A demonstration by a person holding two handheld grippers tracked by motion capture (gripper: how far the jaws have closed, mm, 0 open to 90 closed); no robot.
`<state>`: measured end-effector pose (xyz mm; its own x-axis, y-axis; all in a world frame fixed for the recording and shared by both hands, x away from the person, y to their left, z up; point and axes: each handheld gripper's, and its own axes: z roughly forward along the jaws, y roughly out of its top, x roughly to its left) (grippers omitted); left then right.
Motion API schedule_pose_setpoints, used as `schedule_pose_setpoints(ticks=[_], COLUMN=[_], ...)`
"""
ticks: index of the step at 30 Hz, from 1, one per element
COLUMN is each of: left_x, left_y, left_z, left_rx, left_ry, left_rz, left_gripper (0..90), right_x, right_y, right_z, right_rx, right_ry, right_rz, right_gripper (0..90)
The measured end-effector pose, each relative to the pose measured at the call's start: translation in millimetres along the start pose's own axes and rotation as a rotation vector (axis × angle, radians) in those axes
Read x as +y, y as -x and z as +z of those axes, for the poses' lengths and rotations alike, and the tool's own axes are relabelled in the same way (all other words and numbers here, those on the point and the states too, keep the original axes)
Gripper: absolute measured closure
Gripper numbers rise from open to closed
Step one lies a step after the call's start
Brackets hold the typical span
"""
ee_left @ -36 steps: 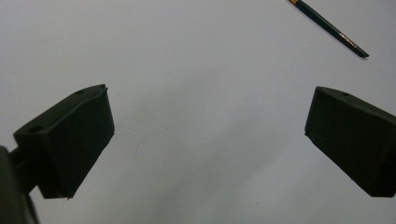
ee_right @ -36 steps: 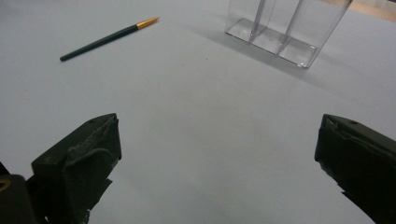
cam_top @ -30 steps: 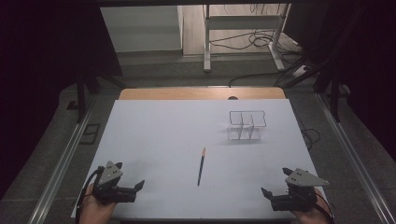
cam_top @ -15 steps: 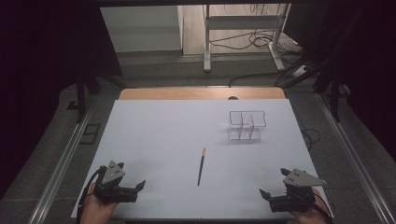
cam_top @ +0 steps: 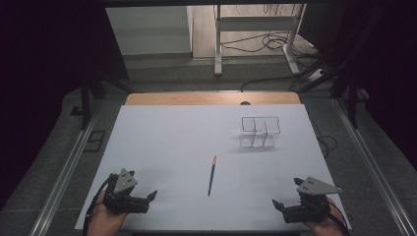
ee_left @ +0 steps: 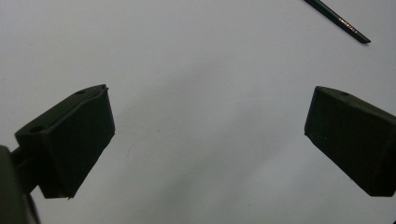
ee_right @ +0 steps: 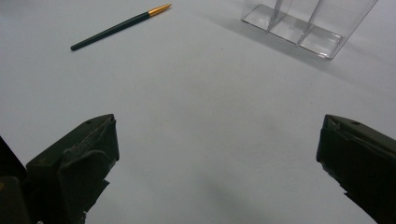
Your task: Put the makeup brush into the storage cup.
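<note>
Pen [cam_top: 212, 175] lay mid-table, well apart from both grippers; its far end cut off at edge of left gripper view. Left gripper [cam_top: 151, 196] sat at near-left corner, jaws wide, empty. Clear organizer [cam_top: 259, 132] stood far right, top cropped in right gripper view. Right gripper [cam_top: 278, 204] rested near-right, jaws wide, empty.

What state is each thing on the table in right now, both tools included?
Pencil: lying flat on the white table, untouched.
Clear organizer: upright, compartments empty, standing apart from the pencil.
Left tool: jaws wide open, holding nothing, near the table's front edge.
Right tool: jaws wide open, holding nothing, near the front edge.
</note>
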<state>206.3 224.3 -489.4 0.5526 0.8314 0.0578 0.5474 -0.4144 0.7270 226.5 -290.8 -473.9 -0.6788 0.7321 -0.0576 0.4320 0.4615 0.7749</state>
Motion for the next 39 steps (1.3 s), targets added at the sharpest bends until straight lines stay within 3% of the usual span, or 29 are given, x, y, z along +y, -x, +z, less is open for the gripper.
schedule_pose_setpoints(ticks=[12,17,25,39], left_x=[16.6,24.4,37.7,59.4], left_y=[-1.4,-3.1,-4.4,0.1], left_z=[-1.2,-1.3,4.1,14.8], left_rx=[-0.026,-0.056,-0.08,-0.075], left_ry=[-0.007,0.001,-0.029,-0.089], left_rz=[-0.022,-0.04,-0.032,0.011], left_gripper=[2.5,3.1,3.1,2.9], right_x=[1.1,0.9,1.1,0.4], right_y=[-0.6,-0.1,-0.7,-0.2], right_z=[2.6,3.0,4.2,4.9], right_rx=[-0.004,-0.004,-0.014,-0.015], right_ry=[-0.01,-0.012,-0.035,-0.039], right_rz=[-0.005,0.001,0.01,0.011], right_gripper=[0.0,0.0,0.0,0.0])
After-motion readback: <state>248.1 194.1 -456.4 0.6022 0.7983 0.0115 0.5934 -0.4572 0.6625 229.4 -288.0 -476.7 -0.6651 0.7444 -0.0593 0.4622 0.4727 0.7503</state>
